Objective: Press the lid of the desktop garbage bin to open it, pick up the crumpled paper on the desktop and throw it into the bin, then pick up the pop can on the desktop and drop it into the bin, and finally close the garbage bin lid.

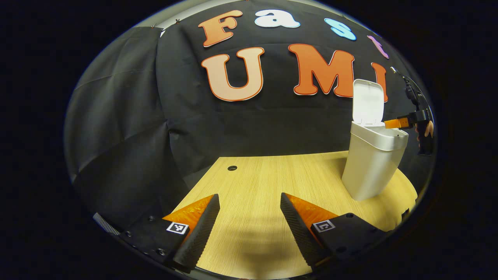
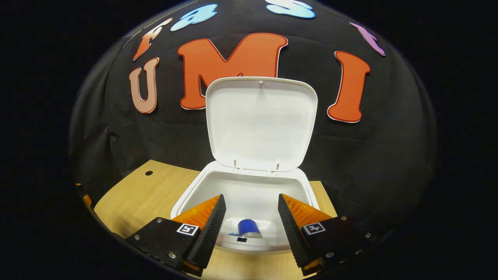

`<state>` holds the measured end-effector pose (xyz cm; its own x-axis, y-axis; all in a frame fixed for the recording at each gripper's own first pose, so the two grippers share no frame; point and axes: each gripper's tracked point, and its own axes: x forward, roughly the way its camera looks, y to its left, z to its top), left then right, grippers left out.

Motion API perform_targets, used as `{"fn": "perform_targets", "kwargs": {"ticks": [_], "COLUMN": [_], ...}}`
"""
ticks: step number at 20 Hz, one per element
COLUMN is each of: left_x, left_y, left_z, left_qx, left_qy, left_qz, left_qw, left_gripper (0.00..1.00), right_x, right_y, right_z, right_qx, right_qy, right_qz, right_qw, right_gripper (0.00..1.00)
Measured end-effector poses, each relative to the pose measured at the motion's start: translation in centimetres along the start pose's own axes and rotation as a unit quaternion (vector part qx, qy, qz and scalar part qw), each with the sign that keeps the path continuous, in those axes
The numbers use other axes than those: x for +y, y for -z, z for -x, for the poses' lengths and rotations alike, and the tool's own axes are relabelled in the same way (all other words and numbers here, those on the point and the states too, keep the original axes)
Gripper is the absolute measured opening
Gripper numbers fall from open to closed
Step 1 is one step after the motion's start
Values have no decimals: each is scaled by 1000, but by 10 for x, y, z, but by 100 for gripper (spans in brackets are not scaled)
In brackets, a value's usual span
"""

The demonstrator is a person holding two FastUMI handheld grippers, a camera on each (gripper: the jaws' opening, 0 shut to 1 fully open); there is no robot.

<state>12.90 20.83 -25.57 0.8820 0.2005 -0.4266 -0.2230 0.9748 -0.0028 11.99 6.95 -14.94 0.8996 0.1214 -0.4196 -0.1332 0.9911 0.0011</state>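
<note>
Bin lid stands upright on its rear hinges as we look down through the right tool, whose two fingers are spread wide apart with nothing between them, poised just above the front edge of the open mouth. Deep inside the white bin we see a blue pop can lying at the bottom; whether the crumpled paper lies with it, we cannot tell. The bin sits on the wooden bench, close to the black cloth wall behind.

From the left gripper view, we see the left tool held low over bare bench, its fingers likewise wide open and gripping nothing. The bin stands well to its right near the far corner, lid raised. Beyond the bin's rim we glimpse the right tool reaching in over the opening, a hand gripping its handle. A small round hole marks the bench near the back edge.
</note>
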Motion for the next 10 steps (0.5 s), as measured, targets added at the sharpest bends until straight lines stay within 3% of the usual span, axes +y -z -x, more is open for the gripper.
{"fn": "perform_targets", "kwargs": {"ticks": [7,10], "left_x": [0,-2], "left_y": [4,8], "left_z": [-3,-4], "left_qx": [5,8], "left_qy": [-2,1], "left_qz": [-3,0], "left_qw": [1000,1000], "left_gripper": [100,100], "right_x": [-3,-1], "right_y": [-33,-67], "right_z": [6,12], "right_qx": [-17,-29], "right_qy": [0,-7], "right_qz": [13,19], "right_qw": [1000,999], "right_gripper": [82,82]}}
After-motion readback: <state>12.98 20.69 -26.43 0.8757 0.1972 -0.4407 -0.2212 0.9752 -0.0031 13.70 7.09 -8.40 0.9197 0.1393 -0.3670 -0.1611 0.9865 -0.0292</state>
